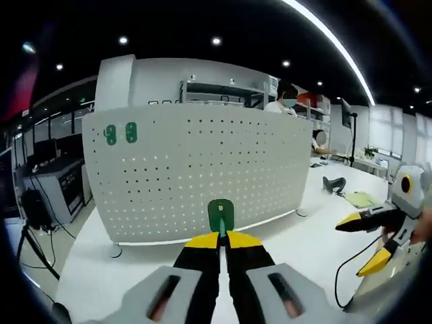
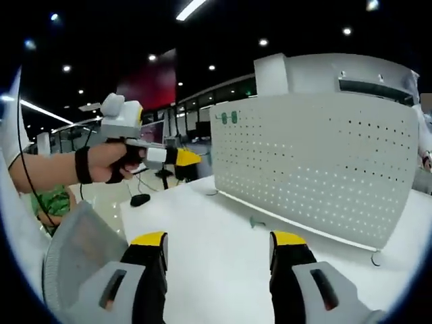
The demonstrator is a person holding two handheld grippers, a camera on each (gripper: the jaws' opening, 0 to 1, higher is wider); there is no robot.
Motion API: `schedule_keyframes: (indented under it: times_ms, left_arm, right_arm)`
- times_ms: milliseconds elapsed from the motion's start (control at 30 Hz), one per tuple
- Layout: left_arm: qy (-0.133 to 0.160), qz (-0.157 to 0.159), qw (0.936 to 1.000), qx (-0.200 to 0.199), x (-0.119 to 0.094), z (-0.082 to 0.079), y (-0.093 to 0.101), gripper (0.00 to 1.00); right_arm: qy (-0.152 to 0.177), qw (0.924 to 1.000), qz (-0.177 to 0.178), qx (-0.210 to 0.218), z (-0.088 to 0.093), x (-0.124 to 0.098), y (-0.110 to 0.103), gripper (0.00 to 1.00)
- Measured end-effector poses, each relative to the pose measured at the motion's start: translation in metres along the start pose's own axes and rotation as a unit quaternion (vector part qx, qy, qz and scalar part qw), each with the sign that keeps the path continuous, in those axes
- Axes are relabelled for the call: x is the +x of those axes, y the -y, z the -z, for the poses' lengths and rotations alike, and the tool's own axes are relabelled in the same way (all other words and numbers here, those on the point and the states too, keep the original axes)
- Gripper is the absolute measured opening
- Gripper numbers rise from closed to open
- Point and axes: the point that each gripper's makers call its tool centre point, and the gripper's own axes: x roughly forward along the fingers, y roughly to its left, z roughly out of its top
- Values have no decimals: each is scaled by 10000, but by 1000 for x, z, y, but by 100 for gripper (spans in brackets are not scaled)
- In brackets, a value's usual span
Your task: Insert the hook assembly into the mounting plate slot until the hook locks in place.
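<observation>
Pegboard [image 1: 202, 175] stands straight ahead of the left tool [image 1: 221, 236], which pinches a green hook [image 1: 221, 214] upright. Right tool [image 2: 217, 246] gapes empty beside it.

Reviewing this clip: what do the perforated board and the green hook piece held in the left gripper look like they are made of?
The perforated board looks like thin sheet metal painted matte white: regular punched holes, a gently curved face, slim feet on the white table. Plastic cannot be ruled out. The green hook piece, pinched in the left gripper, looks like moulded plastic: uniform saturated green, rounded edges, faint sheen. Two similar green pieces sit on the board's upper corner.
</observation>
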Motion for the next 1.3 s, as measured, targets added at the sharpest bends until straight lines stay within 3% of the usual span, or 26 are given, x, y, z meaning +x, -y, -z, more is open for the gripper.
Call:
schedule_keyframes:
  times_ms: [100, 433, 967, 1300]
  left_arm:
    - [109, -65, 9999, -11, 3, -9, -5, 2]
    - [241, -241, 9993, -143, 11, -23, -25, 2]
    - [343, -565, 9978, 68, 23, -57, -47, 2]
    - [410, -704, 9966, 99, 21, -72, -65, 2]
  right_arm:
    - [121, 9997, -61, 195, 0, -2, -2, 62]
    - [65, 9997, -115, 188, 1, 0, -6, 64]
    - [170, 9995, 42, 261, -2, 6, 0, 63]
    - [90, 9996, 46, 253, -2, 5, -7, 63]
